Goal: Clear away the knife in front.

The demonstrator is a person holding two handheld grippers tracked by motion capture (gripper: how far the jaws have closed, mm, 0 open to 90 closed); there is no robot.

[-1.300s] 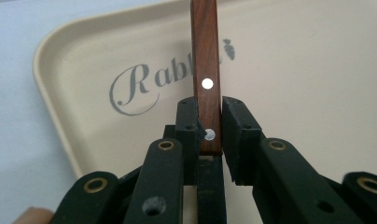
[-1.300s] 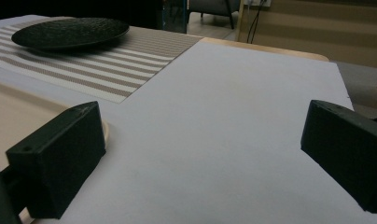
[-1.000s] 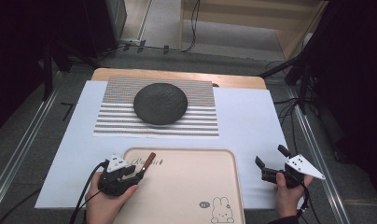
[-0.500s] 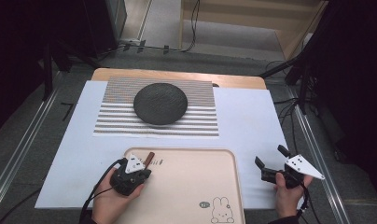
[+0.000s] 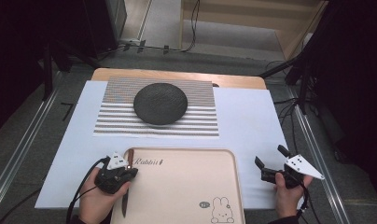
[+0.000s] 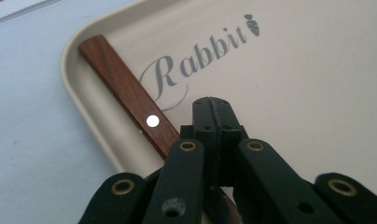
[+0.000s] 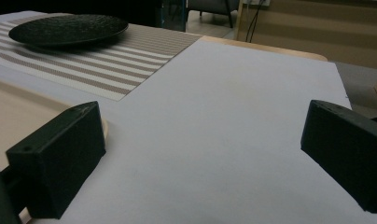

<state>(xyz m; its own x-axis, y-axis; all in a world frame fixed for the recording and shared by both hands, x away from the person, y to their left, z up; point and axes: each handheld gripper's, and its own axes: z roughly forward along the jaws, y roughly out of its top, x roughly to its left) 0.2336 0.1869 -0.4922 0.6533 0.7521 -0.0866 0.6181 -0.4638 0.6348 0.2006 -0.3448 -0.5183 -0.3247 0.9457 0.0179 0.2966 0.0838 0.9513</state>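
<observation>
We saw the left hand-held gripper (image 5: pixel 126 171) at the near-left corner of the beige tray (image 5: pixel 186 186), its jaws having just closed until the pads met, with the knife (image 5: pixel 127 179) lying along the tray's left rim and passing under them; whether the pads pinched the knife we could not tell. In the left gripper view the wooden handle (image 6: pixel 128 98) ran beside the rim next to the "Rabbit" lettering. The right hand-held gripper (image 5: pixel 270 163) sat with jaws wide apart over the white sheet (image 5: pixel 247 116) on the tabletop, gripping nothing.
</observation>
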